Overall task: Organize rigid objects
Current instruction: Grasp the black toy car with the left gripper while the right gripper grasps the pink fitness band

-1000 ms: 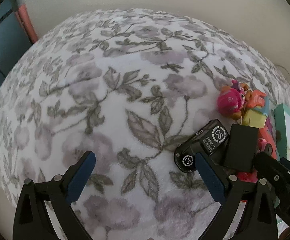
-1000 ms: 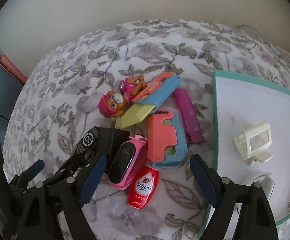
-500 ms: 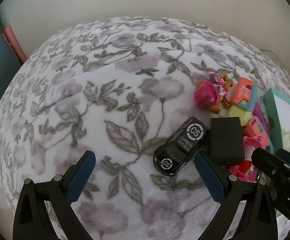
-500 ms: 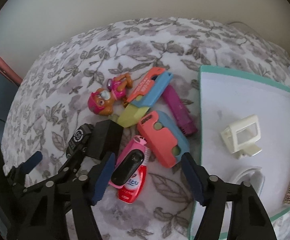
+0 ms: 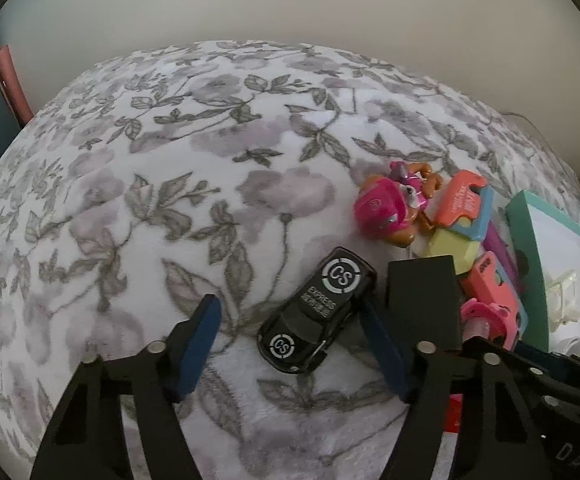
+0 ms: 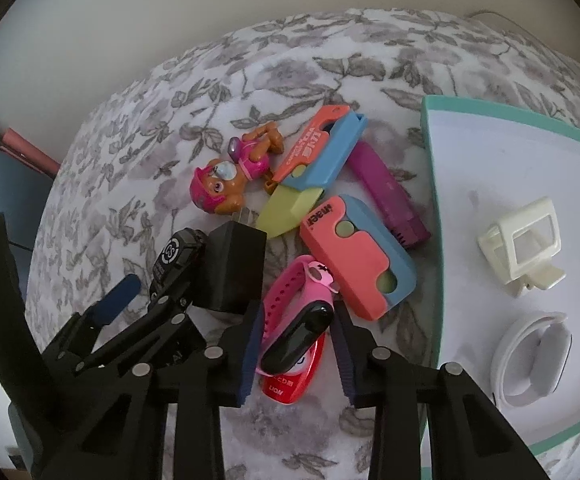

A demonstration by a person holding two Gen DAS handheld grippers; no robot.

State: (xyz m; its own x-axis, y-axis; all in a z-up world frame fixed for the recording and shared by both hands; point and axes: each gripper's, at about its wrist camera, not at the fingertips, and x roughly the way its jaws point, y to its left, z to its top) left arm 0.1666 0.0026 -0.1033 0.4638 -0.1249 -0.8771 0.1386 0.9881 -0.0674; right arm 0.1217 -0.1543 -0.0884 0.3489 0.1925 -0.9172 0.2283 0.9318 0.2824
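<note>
Both pairs of jaws have just been closing, the left gripper (image 5: 290, 344) half open around the black toy car (image 5: 317, 312) on the flowered blanket (image 5: 170, 184), the right gripper (image 6: 295, 346) narrow around the pink wristband with black screen (image 6: 295, 320), neither clearly pinched yet, so the band lying on the red bottle (image 6: 290, 376) may slip or drag it.

Looks like a home, probably a bedroom or living room. The surface is a soft fleecy blanket (image 5: 194, 184) with a grey floral print, pushed up against a plain cream wall (image 5: 290, 0). Kid stuff is scattered on it, like a pup figure (image 6: 226, 184) and a toy car (image 5: 317, 312).
</note>
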